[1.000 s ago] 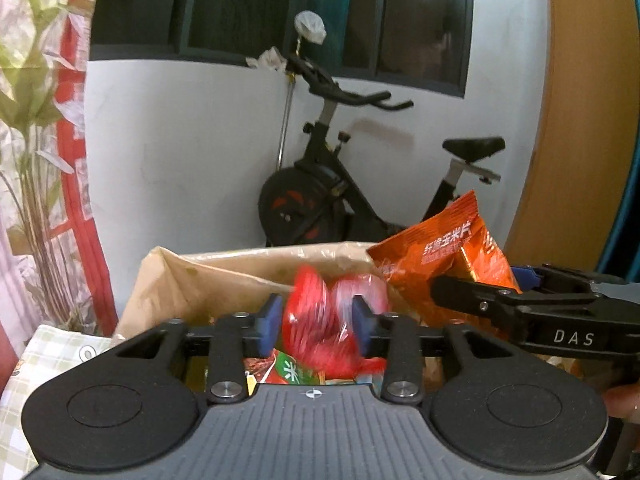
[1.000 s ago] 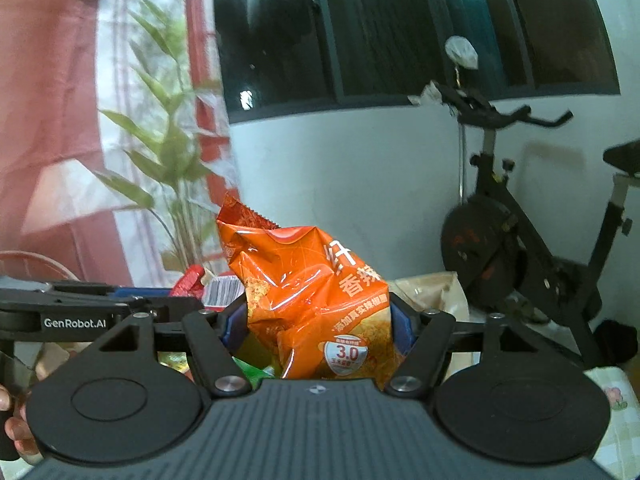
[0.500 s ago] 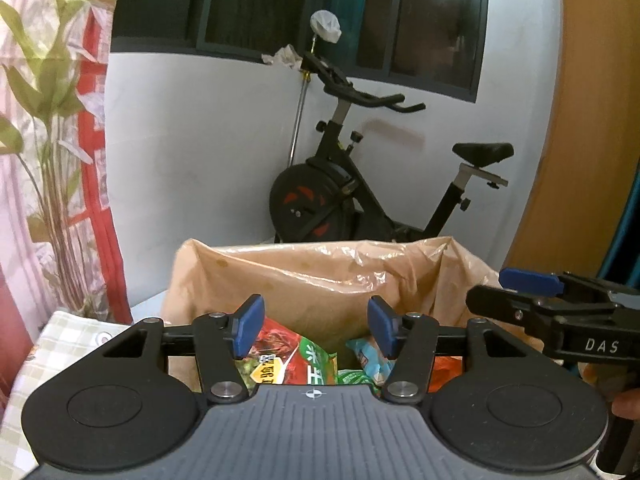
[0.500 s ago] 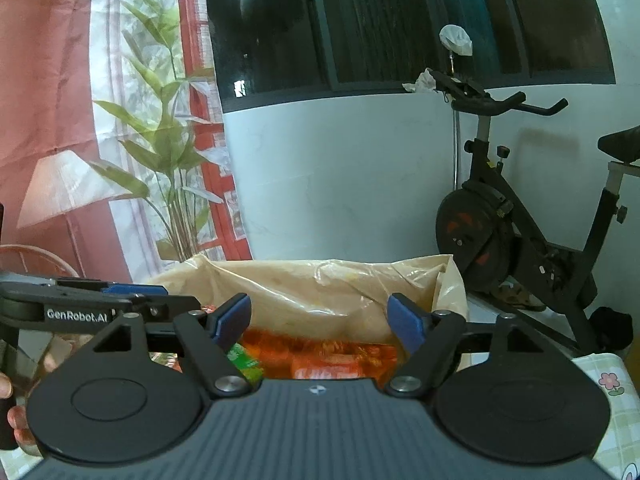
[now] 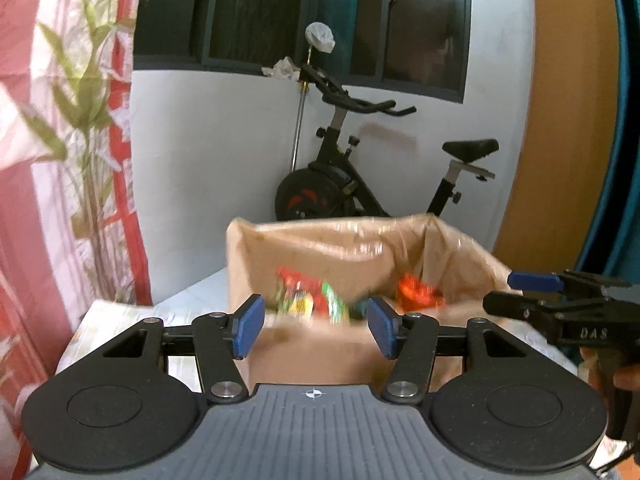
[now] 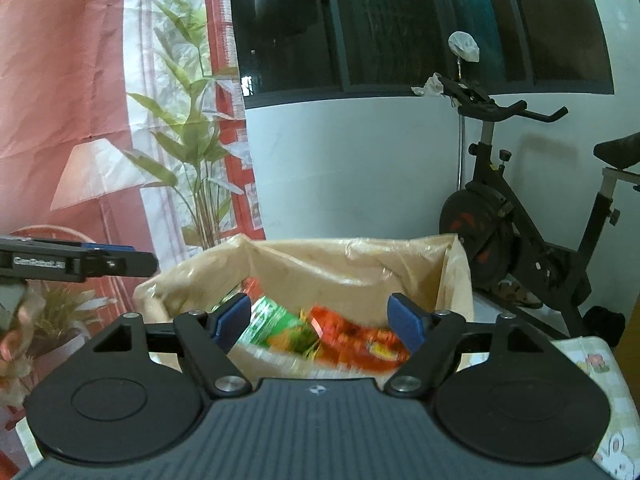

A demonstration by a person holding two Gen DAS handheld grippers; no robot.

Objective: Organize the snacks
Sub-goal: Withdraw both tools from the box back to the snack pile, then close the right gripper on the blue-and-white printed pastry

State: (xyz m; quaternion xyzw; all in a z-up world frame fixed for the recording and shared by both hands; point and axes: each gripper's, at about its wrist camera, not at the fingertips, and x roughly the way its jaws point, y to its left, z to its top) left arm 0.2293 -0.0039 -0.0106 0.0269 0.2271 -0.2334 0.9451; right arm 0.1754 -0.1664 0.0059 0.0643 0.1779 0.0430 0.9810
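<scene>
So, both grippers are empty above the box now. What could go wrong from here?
The left gripper and right gripper hang close together over one cardboard box, so they might bump. The loose plastic liner could snag a fingertip. The snack packets lie piled unevenly, so later ones may slide.

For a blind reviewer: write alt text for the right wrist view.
The open, empty right gripper faces a cardboard box lined with clear plastic, with green and orange snack packets inside. The left gripper enters at left; an exercise bike stands behind.
</scene>
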